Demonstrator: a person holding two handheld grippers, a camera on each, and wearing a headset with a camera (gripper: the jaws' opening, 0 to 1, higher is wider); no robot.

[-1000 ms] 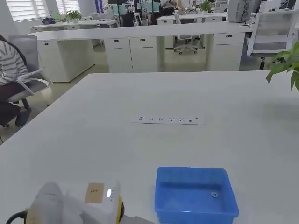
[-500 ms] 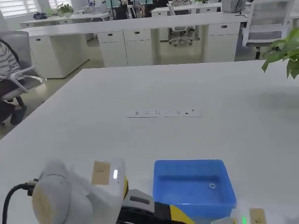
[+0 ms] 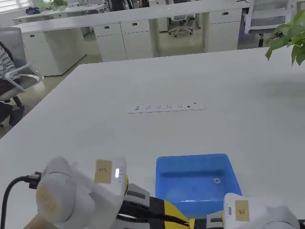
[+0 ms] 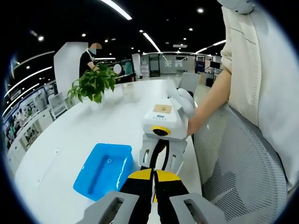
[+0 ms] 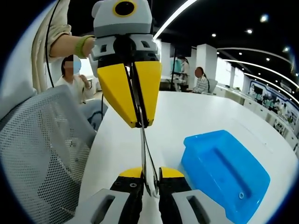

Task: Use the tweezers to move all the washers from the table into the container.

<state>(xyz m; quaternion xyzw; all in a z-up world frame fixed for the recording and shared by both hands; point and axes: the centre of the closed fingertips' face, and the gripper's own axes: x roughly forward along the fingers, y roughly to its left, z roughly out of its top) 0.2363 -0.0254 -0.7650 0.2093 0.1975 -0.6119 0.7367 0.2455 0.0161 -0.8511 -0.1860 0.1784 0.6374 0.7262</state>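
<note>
The left gripper (image 5: 140, 122) reaches in from 12 o'clock in the right gripper view, its jaws pressed together on the far end of the tweezers (image 5: 143, 149). The right gripper (image 5: 150, 181) clamps their near end at 6 o'clock. One washer (image 3: 217, 181) lies inside the blue container (image 3: 190, 162), toward its 3 o'clock side, on the table (image 3: 119, 138)

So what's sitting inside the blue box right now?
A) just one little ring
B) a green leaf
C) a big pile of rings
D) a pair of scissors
A: a single small washer lies on the floor of the blue container, with nothing else visible in it.
</note>
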